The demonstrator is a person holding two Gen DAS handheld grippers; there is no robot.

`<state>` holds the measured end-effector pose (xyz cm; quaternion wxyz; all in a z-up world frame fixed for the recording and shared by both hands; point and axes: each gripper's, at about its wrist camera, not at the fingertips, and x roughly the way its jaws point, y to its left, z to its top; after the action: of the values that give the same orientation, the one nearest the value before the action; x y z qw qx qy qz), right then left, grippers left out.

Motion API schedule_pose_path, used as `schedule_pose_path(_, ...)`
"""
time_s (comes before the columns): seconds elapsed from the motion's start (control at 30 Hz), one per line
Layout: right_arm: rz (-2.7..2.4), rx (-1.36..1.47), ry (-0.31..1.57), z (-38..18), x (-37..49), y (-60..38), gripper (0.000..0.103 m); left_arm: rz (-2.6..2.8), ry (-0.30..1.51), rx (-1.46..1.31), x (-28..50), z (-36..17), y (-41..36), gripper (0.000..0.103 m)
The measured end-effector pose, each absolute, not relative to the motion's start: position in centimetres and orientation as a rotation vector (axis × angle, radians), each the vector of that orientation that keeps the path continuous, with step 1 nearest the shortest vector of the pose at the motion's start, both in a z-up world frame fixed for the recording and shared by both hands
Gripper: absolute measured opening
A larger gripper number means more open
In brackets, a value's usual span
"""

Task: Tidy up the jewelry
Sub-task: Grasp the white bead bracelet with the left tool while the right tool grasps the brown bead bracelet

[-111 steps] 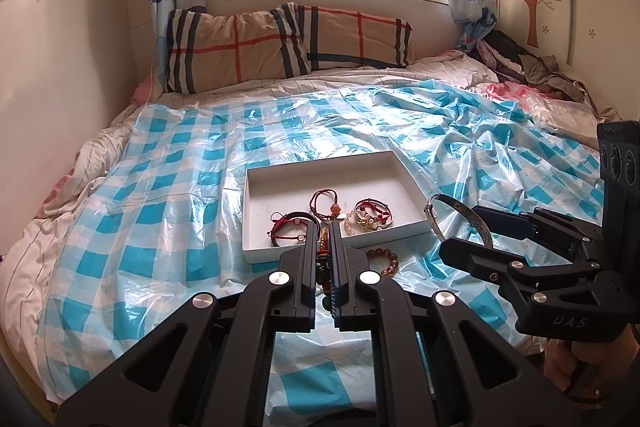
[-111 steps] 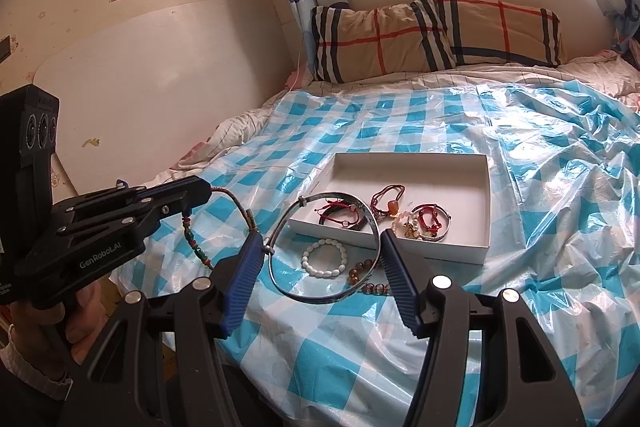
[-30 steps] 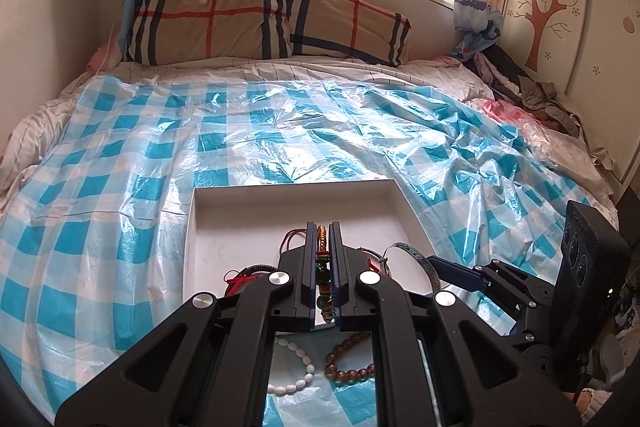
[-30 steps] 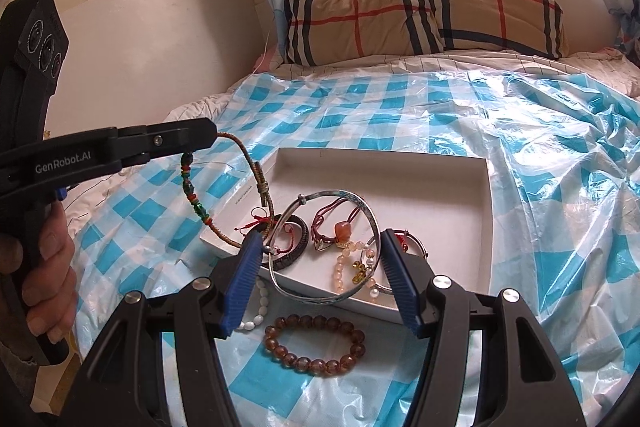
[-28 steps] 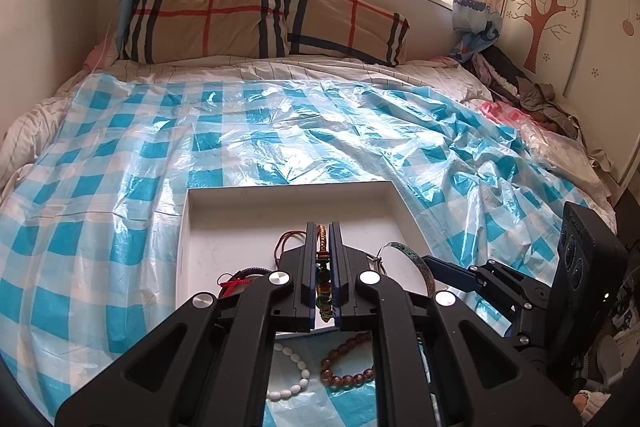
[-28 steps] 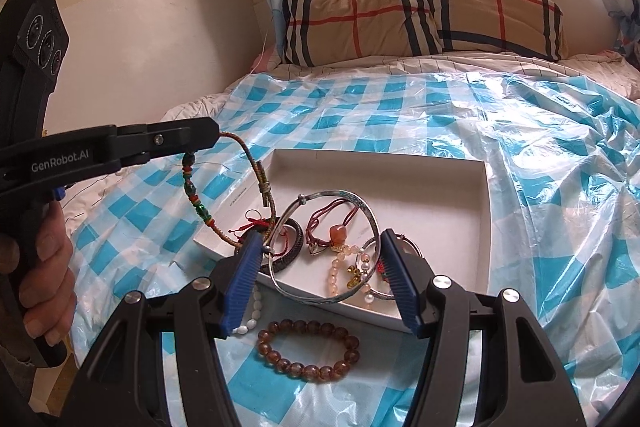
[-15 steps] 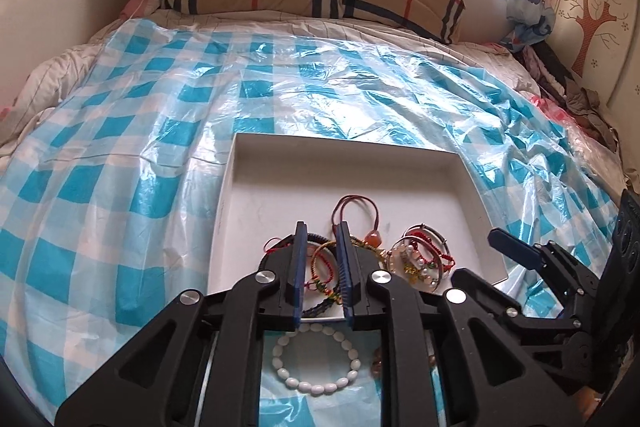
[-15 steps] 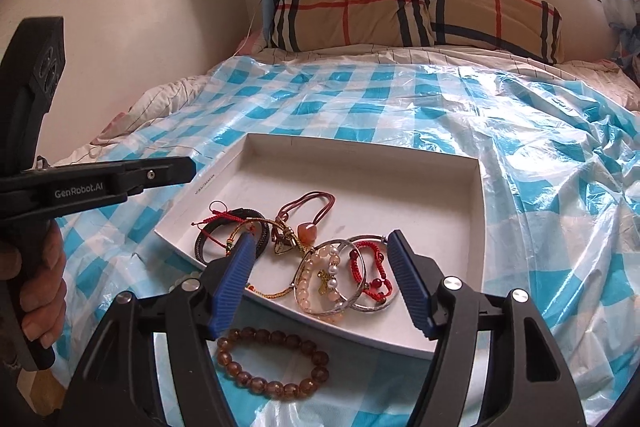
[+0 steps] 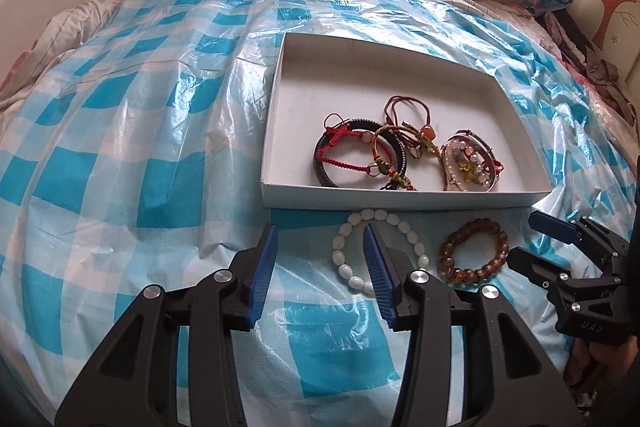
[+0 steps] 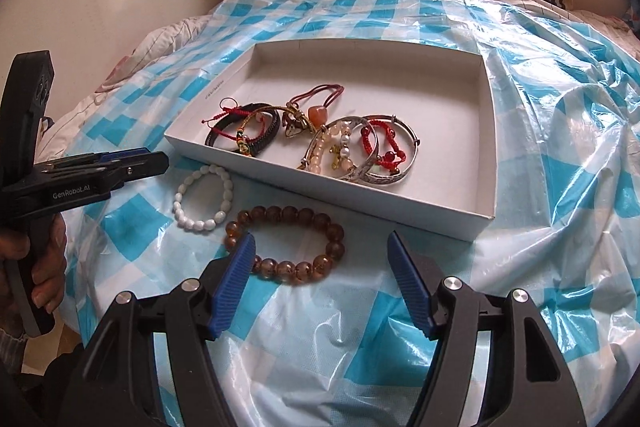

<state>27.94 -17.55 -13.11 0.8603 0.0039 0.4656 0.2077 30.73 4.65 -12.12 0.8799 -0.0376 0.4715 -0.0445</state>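
Both of your loads are now down in the white box [image 10: 486, 147]: the braided beaded cord [image 9: 386, 163] your left gripper [image 9: 318, 241] carried a second ago lies on the black bangle [image 9: 324, 167], and the silver bangle [image 10: 400, 175] from your right gripper [image 10: 320, 251] rests over the pearl strands. Left jaws are opening with nothing between them; right jaws stand wide and empty. Two pieces remain on the checked sheet [image 9: 120, 147] just outside the box: the white bead bracelet [image 9: 376, 251] and the brown bead bracelet [image 10: 284, 243], likely next
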Motion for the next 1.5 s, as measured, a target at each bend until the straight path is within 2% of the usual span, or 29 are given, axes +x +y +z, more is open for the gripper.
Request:
schedule_pose_path(0.2, 0.417, -0.029, 1.018, -14.1, 29.4, -16.6, 0.066, -0.082, 1.009, -0.029, 31.9, -13.6, 4.0, 0.043)
schedule_pose_path(0.37, 0.416, -0.080, 1.052, -15.4, 29.9, -15.8, 0.055, -0.083, 1.026, 0.032, 32.3, -14.7, 3.0, 0.044)
schedule_pose_path(0.5, 0.439, -0.142, 1.037, -15.4, 29.3, -14.8, 0.025, -0.096, 1.013, 0.075, 32.1, -14.9, 2.1, 0.039)
schedule_pose_path(0.53, 0.445, -0.157, 1.037, -15.3, 29.1, -14.5, 0.015, -0.108, 1.014, 0.088, 31.9, -14.9, 1.7, 0.032)
schedule_pose_path(0.57, 0.451, -0.165, 1.037, -15.3, 28.9, -14.3, 0.012, -0.124, 1.015, 0.106, 31.7, -14.9, 1.3, 0.022)
schedule_pose_path(0.67, 0.477, -0.138, 1.048, -14.9, 28.4, -14.6, 0.012, -0.174, 1.021, 0.147, 30.7, -14.7, 0.2, 0.007)
schedule_pose_path(0.93, 0.524, 0.072, 1.101, -14.4, 28.1, -17.1, 0.013, -0.263, 1.067, -0.008, 29.8, -14.2, 1.4, 0.007)
schedule_pose_path(0.97, 0.511, 0.078, 1.106, -14.5, 28.3, -17.3, 0.014, -0.257, 1.071, -0.012, 30.0, -14.3, 1.7, 0.007)
schedule_pose_path(1.07, 0.495, 0.040, 1.095, -14.6, 28.5, -16.7, 0.037, -0.228, 1.066, -0.006, 30.3, -14.5, 2.0, 0.009)
schedule_pose_path(1.17, 0.469, -0.096, 1.090, -15.2, 28.3, -14.8, 0.040, -0.221, 1.060, 0.039, 30.5, -15.0, 1.3, 0.012)
schedule_pose_path(1.2, 0.463, -0.134, 1.086, -15.3, 28.2, -14.3, 0.040, -0.209, 1.053, 0.070, 30.4, -15.3, 0.8, 0.012)
schedule_pose_path(1.23, 0.477, -0.145, 1.088, -15.4, 28.1, -14.0, 0.034, -0.195, 1.045, 0.104, 30.3, -15.5, 0.4, 0.012)
schedule_pose_path(1.3, 0.511, -0.114, 1.105, -15.5, 28.2, -14.2, 0.018, -0.190, 1.035, 0.158, 30.0, -15.6, -0.5, 0.007)
schedule_pose_path(1.33, 0.536, -0.069, 1.119, -15.5, 28.3, -14.5, 0.012, -0.206, 1.042, 0.142, 30.0, -15.3, -0.5, 0.007)
schedule_pose_path(1.5, 0.651, 0.246, 1.099, -14.4, 27.6, -17.5, 0.012, -0.273, 1.057, -0.017, 28.9, -13.7, 0.7, 0.007)
